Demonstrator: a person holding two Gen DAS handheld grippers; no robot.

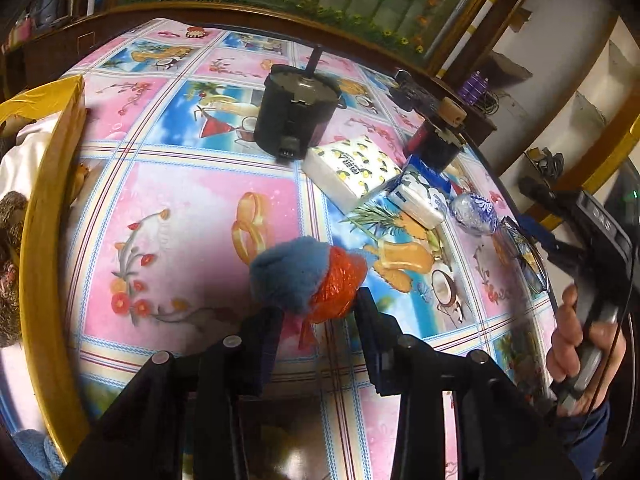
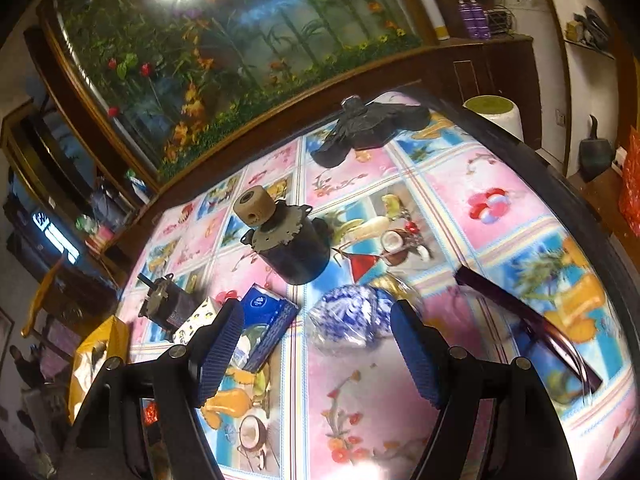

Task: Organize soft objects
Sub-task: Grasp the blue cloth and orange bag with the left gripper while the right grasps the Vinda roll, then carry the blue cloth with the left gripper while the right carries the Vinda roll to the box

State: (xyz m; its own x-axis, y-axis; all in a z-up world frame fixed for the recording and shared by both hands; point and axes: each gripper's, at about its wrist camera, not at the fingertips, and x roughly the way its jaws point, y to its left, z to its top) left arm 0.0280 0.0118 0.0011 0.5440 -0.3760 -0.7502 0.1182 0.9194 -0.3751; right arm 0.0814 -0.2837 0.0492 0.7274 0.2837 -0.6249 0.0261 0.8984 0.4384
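The left wrist view shows the left gripper with its two jaws drawn narrow around a soft bundle, blue plush on one side and crinkled orange plastic on the other. The bundle sits between the pads and both pads press on it, above the flowered tablecloth. Beyond the fingertips stands a black motor, and to the right of it lie a white tissue pack with lemons and a blue tissue pack. Far left of this gripper is a yellow box with white cloth inside. At the right edge a hand holds the other tool.

In the right wrist view the right gripper has its jaws wide apart and nothing is pressed between them. A blue-and-white wrapped ball lies on the cloth just ahead, between the two fingertips. The blue tissue pack is just beside the left finger. A second motor with a tan wheel stands further ahead. Dark-framed glasses lie to the right.
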